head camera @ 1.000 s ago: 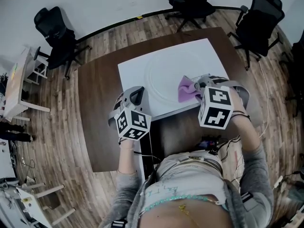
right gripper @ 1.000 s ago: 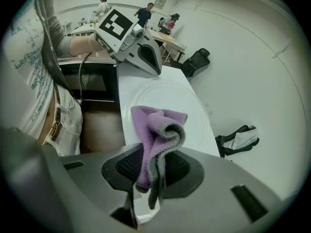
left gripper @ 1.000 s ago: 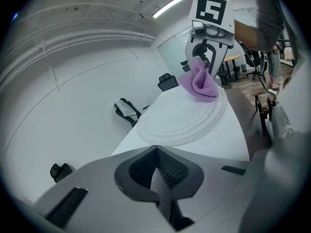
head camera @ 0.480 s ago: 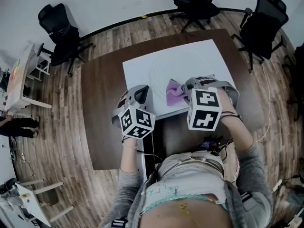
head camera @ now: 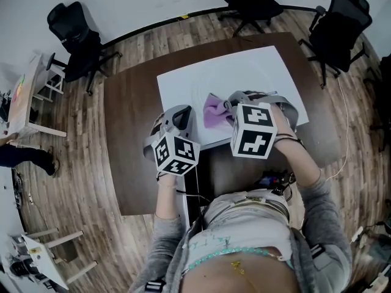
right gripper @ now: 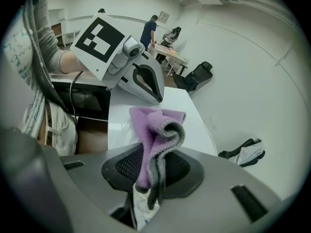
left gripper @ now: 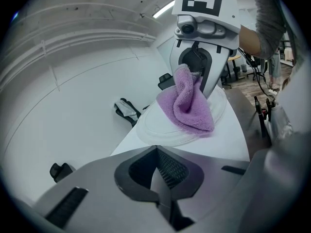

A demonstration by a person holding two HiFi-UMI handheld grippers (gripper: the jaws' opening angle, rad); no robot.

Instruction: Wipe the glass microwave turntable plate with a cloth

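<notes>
The glass turntable plate (head camera: pixel 235 81) lies on a white mat (head camera: pixel 272 66) on the dark table; it shows only as a faint clear ring. My right gripper (head camera: pixel 227 107) is shut on a purple cloth (head camera: pixel 212 110), which presses on the plate's near-left part. In the right gripper view the cloth (right gripper: pixel 156 130) stands bunched up out of the jaws of the right gripper (right gripper: pixel 153 178), above the plate (right gripper: pixel 201 130). My left gripper (head camera: pixel 181 119) is shut and empty at the mat's near-left edge. Its own view shows the left gripper (left gripper: pixel 156 171) facing the cloth (left gripper: pixel 187 106) on the plate (left gripper: pixel 155 130).
The brown table (head camera: pixel 131 145) reaches past the mat on all sides. Black office chairs (head camera: pixel 73 38) (head camera: pixel 336 20) stand on the wood floor behind it. A white desk (head camera: pixel 21 99) is at far left. A cable (head camera: pixel 342 133) hangs off the table's right side.
My right gripper has dragged the purple cloth leftward across the plate, from its right part towards the left gripper. The left gripper has hardly moved.
</notes>
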